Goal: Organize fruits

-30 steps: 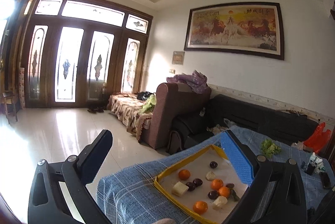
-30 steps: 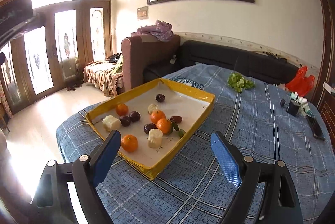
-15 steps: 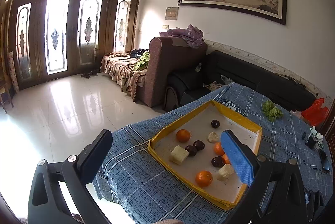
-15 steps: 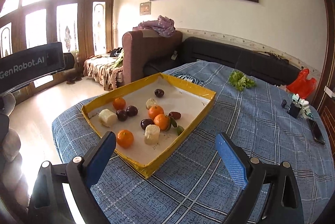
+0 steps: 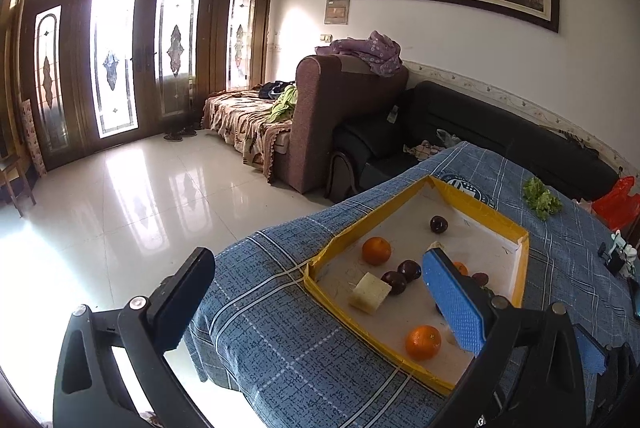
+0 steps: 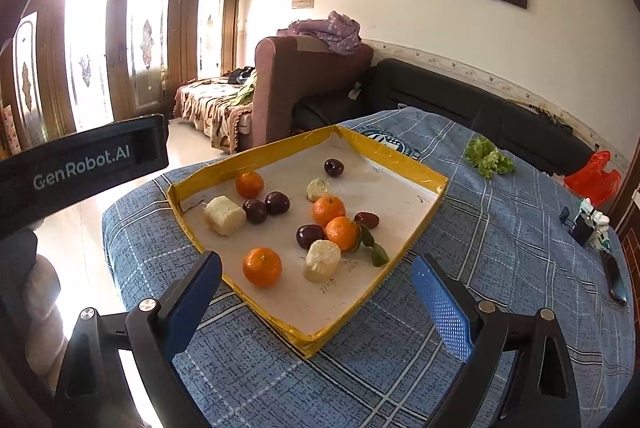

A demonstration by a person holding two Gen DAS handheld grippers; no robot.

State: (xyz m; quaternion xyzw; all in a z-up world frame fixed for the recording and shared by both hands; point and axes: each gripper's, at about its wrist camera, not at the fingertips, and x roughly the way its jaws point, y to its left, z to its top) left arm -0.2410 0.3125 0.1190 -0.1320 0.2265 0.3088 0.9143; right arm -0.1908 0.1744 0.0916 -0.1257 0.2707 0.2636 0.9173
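Blue checked cloth (image 6: pixel 500 240) covers the table where the yellow-rimmed tray (image 6: pixel 400 156) holds scattered oranges (image 6: pixel 262 267), plums and pale chunks, while both the left gripper (image 5: pixel 320 304) and right gripper (image 6: pixel 316 292) hover spread and empty, so sorting looks unstarted, needing a descent onto one fruit.

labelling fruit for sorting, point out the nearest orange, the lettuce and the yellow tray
nearest orange (image 6: pixel 262 267): right wrist view, middle of its peel
lettuce (image 6: pixel 489 159): right wrist view, centre of the leafy bunch
yellow tray (image 6: pixel 280 324): right wrist view, near yellow rim
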